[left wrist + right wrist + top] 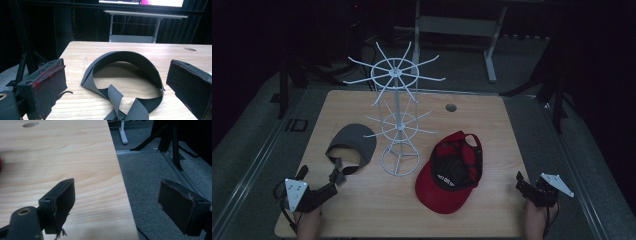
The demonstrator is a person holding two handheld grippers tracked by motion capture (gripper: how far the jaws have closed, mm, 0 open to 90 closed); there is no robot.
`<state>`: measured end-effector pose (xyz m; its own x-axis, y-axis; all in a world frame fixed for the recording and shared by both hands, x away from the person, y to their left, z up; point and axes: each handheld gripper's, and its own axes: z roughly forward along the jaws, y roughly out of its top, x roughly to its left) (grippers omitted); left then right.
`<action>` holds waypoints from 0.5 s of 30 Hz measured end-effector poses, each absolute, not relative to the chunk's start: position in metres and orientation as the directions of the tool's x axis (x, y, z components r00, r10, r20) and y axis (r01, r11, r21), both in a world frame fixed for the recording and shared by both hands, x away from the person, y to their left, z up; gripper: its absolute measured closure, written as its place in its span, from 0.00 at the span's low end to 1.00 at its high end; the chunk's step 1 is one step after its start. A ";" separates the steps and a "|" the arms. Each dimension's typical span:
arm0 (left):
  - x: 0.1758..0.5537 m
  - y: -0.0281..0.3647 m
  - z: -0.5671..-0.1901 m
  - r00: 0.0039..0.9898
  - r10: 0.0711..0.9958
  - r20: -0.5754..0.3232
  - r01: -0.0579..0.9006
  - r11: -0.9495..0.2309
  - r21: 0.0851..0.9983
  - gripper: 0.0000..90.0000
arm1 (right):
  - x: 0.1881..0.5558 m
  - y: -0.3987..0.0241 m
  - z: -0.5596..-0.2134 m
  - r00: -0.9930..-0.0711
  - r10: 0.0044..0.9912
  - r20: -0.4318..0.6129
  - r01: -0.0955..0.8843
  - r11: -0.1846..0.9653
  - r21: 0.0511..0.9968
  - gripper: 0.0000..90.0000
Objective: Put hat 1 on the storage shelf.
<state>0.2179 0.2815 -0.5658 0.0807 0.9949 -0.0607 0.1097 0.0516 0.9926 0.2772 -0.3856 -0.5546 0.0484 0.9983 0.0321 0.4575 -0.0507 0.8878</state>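
High view: my left gripper [333, 176] sat with jaws apart, grasping nothing, at the table's [492, 120] near-left corner. The grey visor [353, 145] lay just ahead, strap ends toward the jaws, brim away. My right gripper [521, 182], also released, hovered at the right edge, farther off. Wooden tabletop; dark room.

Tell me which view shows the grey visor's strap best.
The left gripper view: the grey visor lies close ahead between the open jaws, its strap ends loose in front. The high view shows the whole visor small beside the white rack. The right gripper view faces the table edge.
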 end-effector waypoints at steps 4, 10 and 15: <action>0.218 0.281 -0.566 0.082 0.995 -0.064 0.111 0.055 0.992 0.03 | 0.278 -0.385 -0.555 0.048 0.999 0.024 0.470 -0.044 0.882 0.16; 0.218 0.282 -0.566 0.085 0.994 -0.071 0.112 0.061 0.992 0.03 | 0.278 -0.386 -0.554 0.032 0.999 0.043 0.481 -0.053 0.875 0.16; 0.218 0.281 -0.566 0.086 0.994 -0.068 0.109 0.058 0.992 0.03 | 0.278 -0.386 -0.550 0.018 0.998 0.056 0.490 -0.058 0.870 0.16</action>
